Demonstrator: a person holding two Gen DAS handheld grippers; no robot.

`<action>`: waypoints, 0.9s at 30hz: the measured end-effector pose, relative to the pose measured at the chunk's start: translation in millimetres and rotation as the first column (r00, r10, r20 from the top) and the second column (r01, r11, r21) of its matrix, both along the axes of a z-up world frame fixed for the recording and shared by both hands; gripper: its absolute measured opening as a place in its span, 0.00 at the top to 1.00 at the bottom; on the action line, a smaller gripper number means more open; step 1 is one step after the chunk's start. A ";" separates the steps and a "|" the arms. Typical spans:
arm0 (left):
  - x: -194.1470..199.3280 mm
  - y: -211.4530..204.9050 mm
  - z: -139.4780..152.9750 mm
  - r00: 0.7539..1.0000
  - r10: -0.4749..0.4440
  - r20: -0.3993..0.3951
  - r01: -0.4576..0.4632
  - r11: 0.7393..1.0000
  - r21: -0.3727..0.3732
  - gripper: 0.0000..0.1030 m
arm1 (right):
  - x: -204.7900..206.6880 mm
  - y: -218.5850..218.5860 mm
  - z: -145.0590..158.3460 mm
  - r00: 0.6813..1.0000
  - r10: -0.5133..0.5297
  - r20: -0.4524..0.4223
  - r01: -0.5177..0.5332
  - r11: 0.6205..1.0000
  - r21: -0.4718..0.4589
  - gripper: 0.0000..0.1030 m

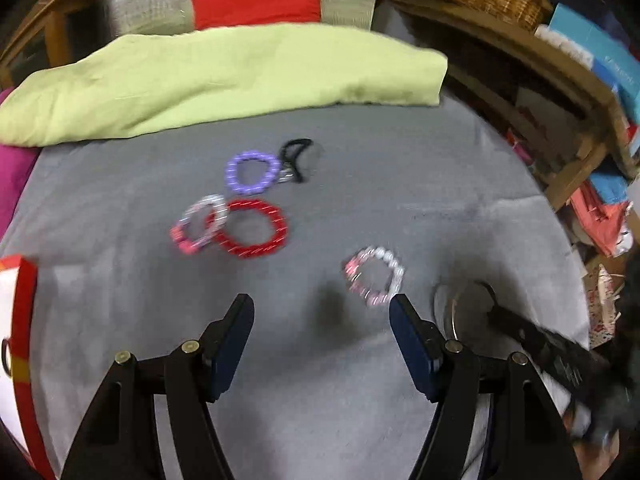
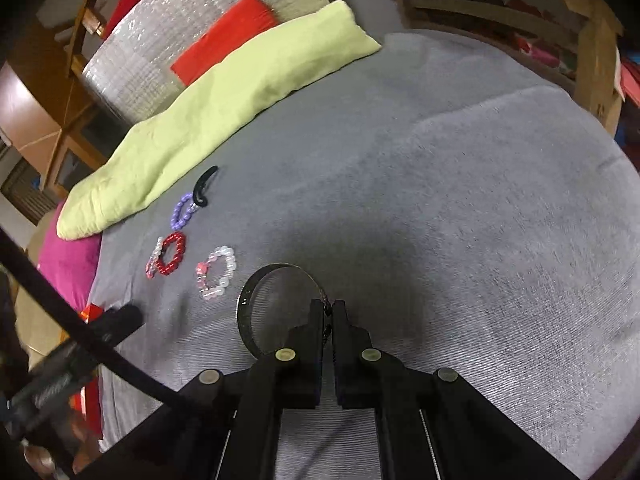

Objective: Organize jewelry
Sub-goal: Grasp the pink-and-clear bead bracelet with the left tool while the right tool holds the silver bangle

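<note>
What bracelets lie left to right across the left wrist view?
Clear-and-pink bead bracelet → purple bracelet → white-and-pink bead bracelet → metal bangle. Red bracelet left out: it overlaps the first.

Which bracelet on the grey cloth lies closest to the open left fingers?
The pink-and-white beaded bracelet, lying alone by the left fingers; the red, purple and other pink ones cluster farther off.

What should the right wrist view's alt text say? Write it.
The right gripper, shut, pinches a metal bangle over a grey blanket. Left of it lie a pink-white bead bracelet, a red one and a purple one.
</note>
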State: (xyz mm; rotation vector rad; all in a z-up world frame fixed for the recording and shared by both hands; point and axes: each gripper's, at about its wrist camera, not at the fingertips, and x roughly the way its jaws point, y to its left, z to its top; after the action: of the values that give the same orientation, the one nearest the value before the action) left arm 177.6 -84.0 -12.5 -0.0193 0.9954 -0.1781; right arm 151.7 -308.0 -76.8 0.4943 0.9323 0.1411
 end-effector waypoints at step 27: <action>-59.5 106.9 21.5 0.989 0.139 0.046 -0.138 0.990 -0.039 0.93 | -22.6 58.1 29.8 0.990 0.122 0.070 -0.120 0.992 -0.027 0.96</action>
State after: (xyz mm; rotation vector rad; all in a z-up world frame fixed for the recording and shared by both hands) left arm 118.1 22.8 9.0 -0.1163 0.9386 -0.0687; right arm 129.1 -249.9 -47.0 0.4096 0.8929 0.2564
